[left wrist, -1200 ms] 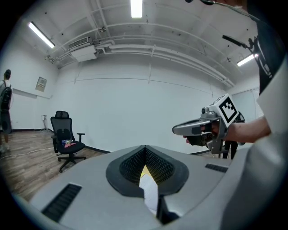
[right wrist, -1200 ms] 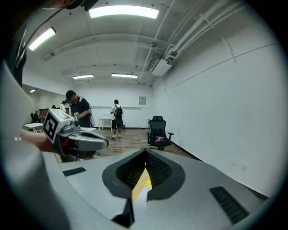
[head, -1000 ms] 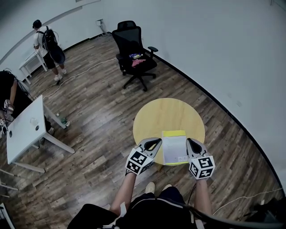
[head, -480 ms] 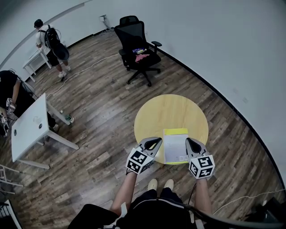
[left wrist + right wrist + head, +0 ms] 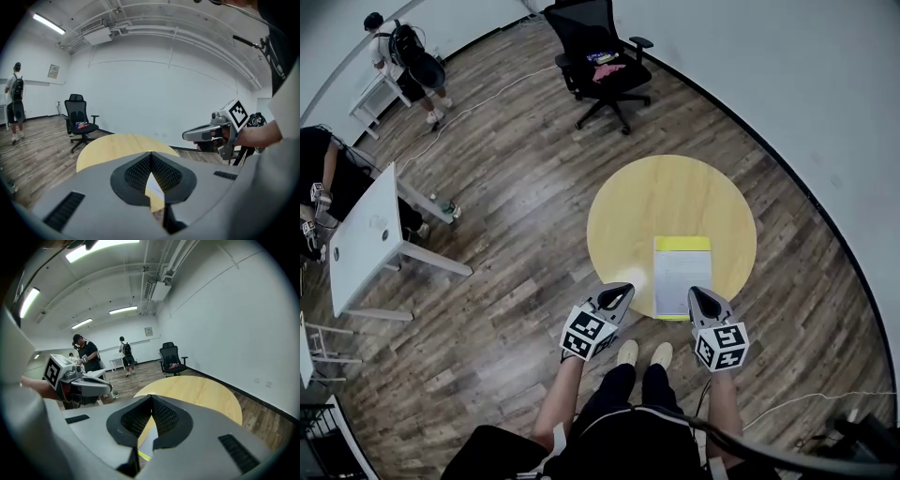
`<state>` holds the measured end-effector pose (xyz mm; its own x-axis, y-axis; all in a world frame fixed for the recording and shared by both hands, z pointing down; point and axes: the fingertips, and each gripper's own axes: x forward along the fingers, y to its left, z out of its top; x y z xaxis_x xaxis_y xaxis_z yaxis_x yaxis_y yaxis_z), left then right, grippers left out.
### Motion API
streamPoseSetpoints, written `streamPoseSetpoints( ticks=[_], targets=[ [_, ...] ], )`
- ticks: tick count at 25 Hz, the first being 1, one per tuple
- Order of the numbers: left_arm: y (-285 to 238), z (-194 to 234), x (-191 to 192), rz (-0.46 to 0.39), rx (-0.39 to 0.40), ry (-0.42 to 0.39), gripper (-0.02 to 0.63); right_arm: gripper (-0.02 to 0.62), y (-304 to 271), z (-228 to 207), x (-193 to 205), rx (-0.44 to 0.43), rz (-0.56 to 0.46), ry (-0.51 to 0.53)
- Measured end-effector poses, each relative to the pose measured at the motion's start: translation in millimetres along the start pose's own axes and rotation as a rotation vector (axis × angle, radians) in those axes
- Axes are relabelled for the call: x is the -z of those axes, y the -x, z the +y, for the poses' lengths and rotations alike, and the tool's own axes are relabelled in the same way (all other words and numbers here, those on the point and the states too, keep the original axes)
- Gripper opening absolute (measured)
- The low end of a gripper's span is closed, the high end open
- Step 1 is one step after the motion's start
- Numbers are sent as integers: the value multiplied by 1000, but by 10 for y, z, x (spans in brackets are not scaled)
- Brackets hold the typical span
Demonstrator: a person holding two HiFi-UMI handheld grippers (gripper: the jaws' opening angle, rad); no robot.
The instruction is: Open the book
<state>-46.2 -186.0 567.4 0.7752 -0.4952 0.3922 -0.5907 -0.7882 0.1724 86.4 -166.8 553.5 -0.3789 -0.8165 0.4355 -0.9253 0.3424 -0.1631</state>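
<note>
The book (image 5: 682, 277), white-covered with a yellow strip at its far end, lies closed near the front edge of the round yellow table (image 5: 656, 202). My left gripper (image 5: 625, 287) hovers just off the table's front-left rim, left of the book, jaws shut and empty. At the book's near right corner is my right gripper (image 5: 694, 292), also shut on nothing. In the left gripper view the pads meet at the tip (image 5: 151, 153), with a sliver of book (image 5: 153, 191) below. The right gripper view shows closed jaws (image 5: 152, 397) over the book's edge (image 5: 149, 446).
A black office chair (image 5: 600, 61) stands beyond the table by the curved white wall. A white desk (image 5: 366, 244) and two people (image 5: 403, 52) (image 5: 319, 178) are at the far left. The holder's shoes (image 5: 642, 354) are at the table's near edge.
Both grippers have sunk and drawn back from flanking the book to its near end. The head view has tipped, so the table sits higher and further right in it.
</note>
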Motion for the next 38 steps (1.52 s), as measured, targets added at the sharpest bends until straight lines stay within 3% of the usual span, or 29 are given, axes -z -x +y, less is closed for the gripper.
streamPoseSetpoints(
  ticks=[7, 15, 26, 27, 28, 30, 32, 36, 38],
  targets=[
    [80, 31, 616, 69, -36, 82, 0, 6, -144, 205, 703, -51, 110, -57],
    [78, -64, 1174, 123, -25, 138, 0, 6, -287, 365, 1352, -92, 192, -97],
    [50, -102, 1365, 127, -5, 214, 0, 10, -430, 503, 1673, -114, 266, -139],
    [53, -106, 1375, 130, -4, 212, 0, 26, -447, 515, 1686, -115, 271, -138],
    [58, -105, 1384, 134, -4, 210, 0, 100, -471, 530, 1698, -117, 278, -139],
    [62, -94, 1394, 136, -4, 210, 0, 157, -515, 526, 1729, -107, 301, -134],
    [59, -86, 1408, 137, -3, 216, 0, 186, -538, 481, 1771, -75, 328, -113],
    [101, -41, 1466, 142, -12, 227, 0, 302, -602, 445, 1852, -28, 361, -119],
    [110, -16, 1488, 144, -17, 231, 0, 311, -637, 443, 1872, -17, 376, -114]
  ],
)
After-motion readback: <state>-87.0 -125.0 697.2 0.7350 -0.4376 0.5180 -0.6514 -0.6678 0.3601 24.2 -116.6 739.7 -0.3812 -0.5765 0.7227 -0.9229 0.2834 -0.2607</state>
